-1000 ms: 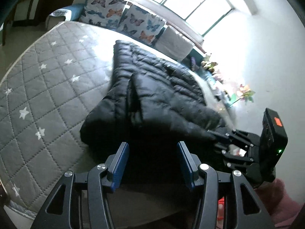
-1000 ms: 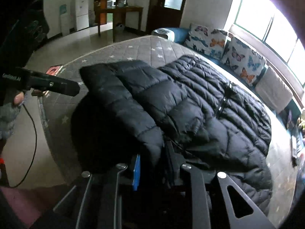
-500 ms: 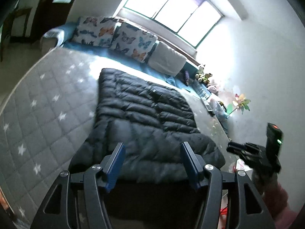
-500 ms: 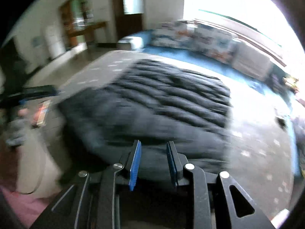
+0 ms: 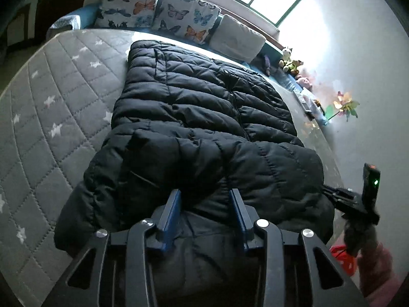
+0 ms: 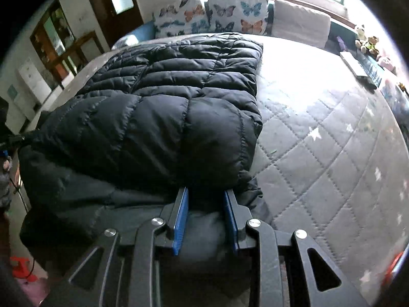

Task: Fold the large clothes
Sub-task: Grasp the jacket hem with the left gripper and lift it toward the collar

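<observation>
A black quilted puffer jacket (image 5: 204, 117) lies lengthwise on the grey star-patterned mattress (image 5: 51, 107), its sleeves folded across the near end. In the right wrist view the jacket (image 6: 158, 102) fills the left half. My left gripper (image 5: 205, 199) is open, its blue pads at the jacket's near edge with fabric between them. My right gripper (image 6: 205, 199) is open at the near right corner, also with fabric between the pads. It shows in the left wrist view (image 5: 358, 197) at the right edge.
Butterfly cushions (image 5: 163, 15) and a white cushion (image 5: 237, 41) line the far end under the window. Toys and a paper flower (image 5: 345, 105) stand along the right wall. A bare stretch of mattress (image 6: 332, 140) lies right of the jacket. A door and shelves (image 6: 58, 41) are far left.
The right gripper let go of the sleeve it held a second ago and moved to the jacket's near right corner. Both sleeves now lie folded across the jacket. The left gripper came closer to the near edge.
</observation>
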The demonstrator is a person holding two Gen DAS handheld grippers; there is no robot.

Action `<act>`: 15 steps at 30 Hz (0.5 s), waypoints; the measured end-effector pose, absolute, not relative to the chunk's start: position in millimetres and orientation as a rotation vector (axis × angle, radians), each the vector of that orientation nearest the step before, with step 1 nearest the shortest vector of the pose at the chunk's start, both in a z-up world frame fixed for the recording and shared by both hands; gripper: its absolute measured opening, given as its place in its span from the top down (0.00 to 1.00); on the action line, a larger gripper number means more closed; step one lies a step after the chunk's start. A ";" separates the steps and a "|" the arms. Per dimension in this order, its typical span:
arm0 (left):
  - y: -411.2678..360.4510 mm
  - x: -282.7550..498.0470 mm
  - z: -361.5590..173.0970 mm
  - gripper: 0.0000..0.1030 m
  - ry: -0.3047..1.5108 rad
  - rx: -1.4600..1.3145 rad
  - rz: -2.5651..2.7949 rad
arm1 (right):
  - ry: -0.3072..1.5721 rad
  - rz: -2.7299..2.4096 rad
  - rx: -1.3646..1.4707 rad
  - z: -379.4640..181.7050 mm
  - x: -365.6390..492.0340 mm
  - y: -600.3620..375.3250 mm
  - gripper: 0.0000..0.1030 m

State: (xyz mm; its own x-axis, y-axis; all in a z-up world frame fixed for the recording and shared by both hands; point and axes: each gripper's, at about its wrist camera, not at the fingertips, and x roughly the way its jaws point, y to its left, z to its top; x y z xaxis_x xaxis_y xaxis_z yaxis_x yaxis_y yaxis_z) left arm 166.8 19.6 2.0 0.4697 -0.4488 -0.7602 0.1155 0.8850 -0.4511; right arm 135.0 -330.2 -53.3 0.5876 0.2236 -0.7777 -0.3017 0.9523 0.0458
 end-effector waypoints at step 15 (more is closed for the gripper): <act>22.8 171.9 -13.8 0.82 1.013 -0.285 -0.298 | 0.883 0.350 -0.179 -21.3 165.9 -294.1 0.62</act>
